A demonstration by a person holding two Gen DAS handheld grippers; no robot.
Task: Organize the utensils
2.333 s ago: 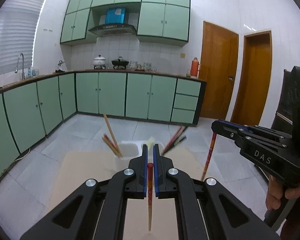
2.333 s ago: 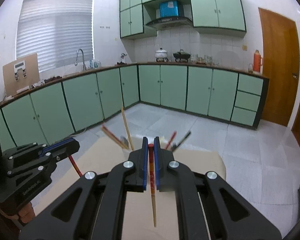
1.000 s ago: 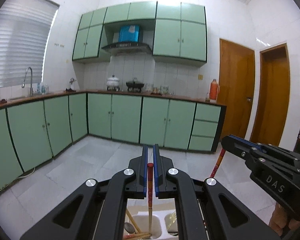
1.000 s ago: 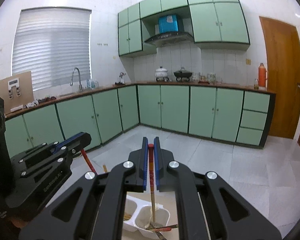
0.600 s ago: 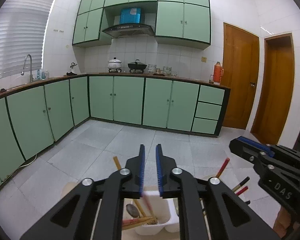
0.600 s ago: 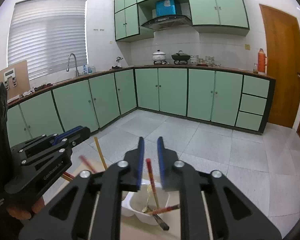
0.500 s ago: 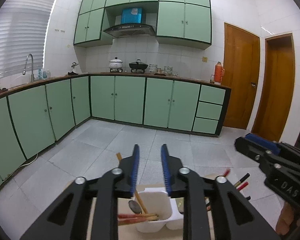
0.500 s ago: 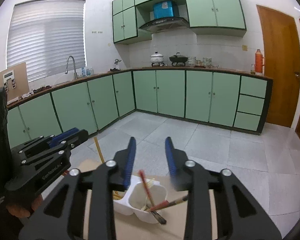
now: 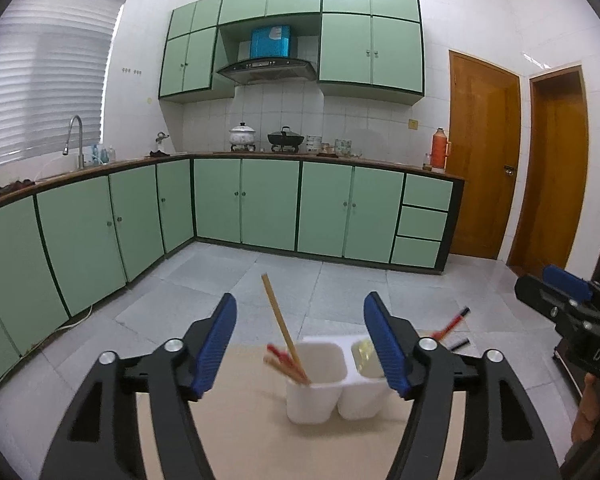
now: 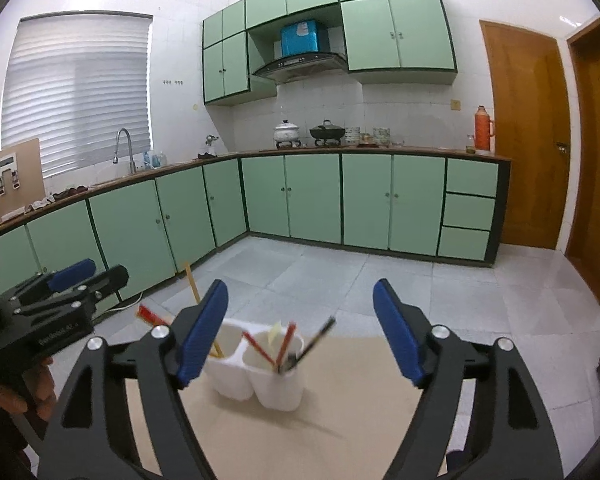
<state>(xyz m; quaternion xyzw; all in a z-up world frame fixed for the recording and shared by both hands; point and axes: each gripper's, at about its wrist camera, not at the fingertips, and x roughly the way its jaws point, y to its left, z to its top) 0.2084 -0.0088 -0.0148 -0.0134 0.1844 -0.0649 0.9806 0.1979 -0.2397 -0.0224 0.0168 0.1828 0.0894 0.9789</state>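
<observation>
A white two-compartment utensil holder (image 9: 324,384) stands on a tan table (image 9: 260,440); it also shows in the right wrist view (image 10: 260,376). Wooden and red chopsticks (image 9: 284,336) lean out of its left compartment. Red and dark chopsticks (image 10: 284,344) stand in its right compartment. My left gripper (image 9: 302,344) is wide open and empty, held back from the holder. My right gripper (image 10: 300,332) is wide open and empty, also short of the holder. Each gripper shows at the edge of the other's view.
Green kitchen cabinets (image 9: 260,204) run along the far wall and left side, across a grey tiled floor (image 9: 340,280). Two wooden doors (image 9: 484,152) stand at the right. The tan table's far edge (image 10: 360,338) lies just behind the holder.
Both grippers were shut on a chopstick each above the holder. Both opened, the chopsticks dropped into the compartments, and both grippers have drawn back with jaws spread wide.
</observation>
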